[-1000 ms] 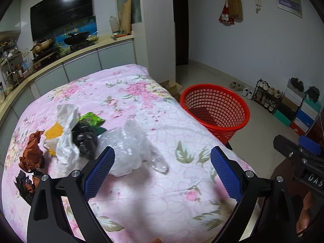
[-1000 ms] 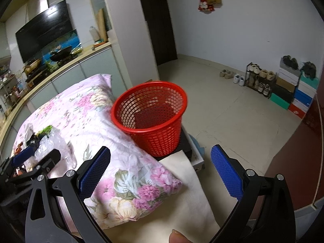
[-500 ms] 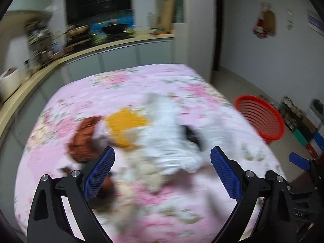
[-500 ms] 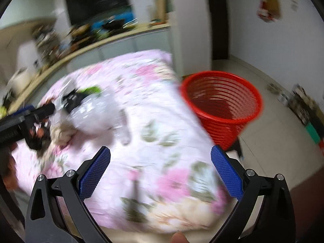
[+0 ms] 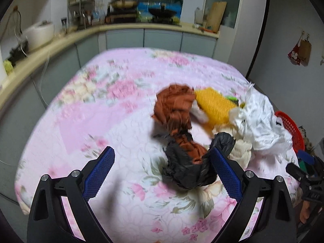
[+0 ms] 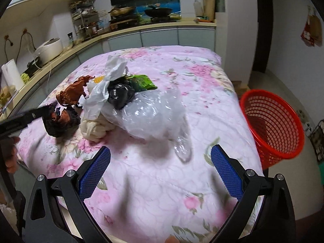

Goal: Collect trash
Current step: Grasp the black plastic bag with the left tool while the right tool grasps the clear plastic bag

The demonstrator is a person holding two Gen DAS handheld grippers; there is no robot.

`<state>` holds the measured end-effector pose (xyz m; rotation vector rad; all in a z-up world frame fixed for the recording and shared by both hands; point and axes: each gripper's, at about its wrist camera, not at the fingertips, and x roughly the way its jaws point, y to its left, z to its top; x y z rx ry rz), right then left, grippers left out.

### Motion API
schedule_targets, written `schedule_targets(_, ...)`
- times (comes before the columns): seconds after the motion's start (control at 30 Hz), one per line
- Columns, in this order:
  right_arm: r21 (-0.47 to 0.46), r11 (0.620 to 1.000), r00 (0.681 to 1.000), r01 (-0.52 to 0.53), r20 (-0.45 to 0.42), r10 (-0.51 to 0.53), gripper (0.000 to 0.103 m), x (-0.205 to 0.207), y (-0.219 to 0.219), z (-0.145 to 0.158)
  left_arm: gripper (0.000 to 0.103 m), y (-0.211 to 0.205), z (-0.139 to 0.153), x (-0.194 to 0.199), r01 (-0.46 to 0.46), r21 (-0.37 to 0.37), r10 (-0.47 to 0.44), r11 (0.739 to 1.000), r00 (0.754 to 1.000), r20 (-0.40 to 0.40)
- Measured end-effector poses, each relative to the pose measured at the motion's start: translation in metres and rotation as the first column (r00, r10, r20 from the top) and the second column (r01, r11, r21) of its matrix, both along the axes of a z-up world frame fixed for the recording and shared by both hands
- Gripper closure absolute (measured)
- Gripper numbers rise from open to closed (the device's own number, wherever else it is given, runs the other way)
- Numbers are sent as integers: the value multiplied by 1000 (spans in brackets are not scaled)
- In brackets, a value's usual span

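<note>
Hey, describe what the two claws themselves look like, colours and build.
Both match: the left claw and right claw each have two black angular fingers with triangular cut-outs and silver bolts, tipped by blue textured pads. No cables or sleeves show; bare fingers appear at the edge.

Trash pile (crumpled) on floral cloth

A pink flowered bedspread carries a heap of trash: a clear plastic bag, with a black bag, white bag and brown paper left of it.
</note>
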<state>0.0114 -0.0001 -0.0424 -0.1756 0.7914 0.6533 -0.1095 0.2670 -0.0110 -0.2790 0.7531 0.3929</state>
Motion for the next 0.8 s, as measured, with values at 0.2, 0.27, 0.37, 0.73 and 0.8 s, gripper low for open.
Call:
schedule_targets(0.2, -8, 1000, 1000, 5, 4, -5, 7, 14, 10, -2, 11, -5, -15, 18, 61, -61, -63, 996, 998, -21)
schedule_targets(0.27, 4, 1000, 1000, 6, 0, -6, 7, 20, 13, -3, 11, -10, -20, 23, 90, -71, -93, 993, 995, -39)
schedule_targets(0.37, 9, 1000, 1000, -7, -5, 7, 7, 29, 21, -5, 25, -12, -27, 26, 103, -75, -107, 992, 993, -52)
schedule_targets(0.73, 24, 998, 996, -56, -64, 58, 57, 54, 31, -8, 66, -11, -10, 14, 145, -57, -147, 988, 988, -36)
schedule_targets(0.8, 27, 999, 998, -46, -51, 48, 60, 52, 23, -2, 66, -8, 2, 7, 152, -55, -153, 987, 988, -2)
